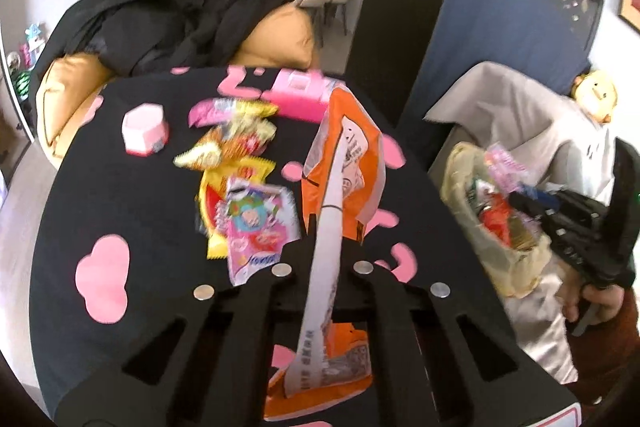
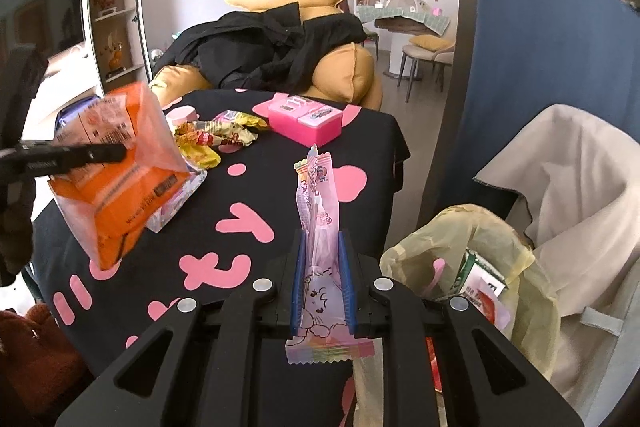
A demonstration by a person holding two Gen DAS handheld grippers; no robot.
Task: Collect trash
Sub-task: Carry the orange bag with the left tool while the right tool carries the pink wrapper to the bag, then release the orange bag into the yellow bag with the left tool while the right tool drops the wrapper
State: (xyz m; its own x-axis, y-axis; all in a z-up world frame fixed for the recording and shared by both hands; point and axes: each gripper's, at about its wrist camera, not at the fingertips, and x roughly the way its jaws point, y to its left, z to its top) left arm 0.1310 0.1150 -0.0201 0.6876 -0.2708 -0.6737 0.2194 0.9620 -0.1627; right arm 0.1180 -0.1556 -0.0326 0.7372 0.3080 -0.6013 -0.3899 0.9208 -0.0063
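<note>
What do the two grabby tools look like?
Both are black plastic with slotted arms and round silver bolts. The right tool has ridged blue pads inside its fingers. The left tool looks black all over.
</note>
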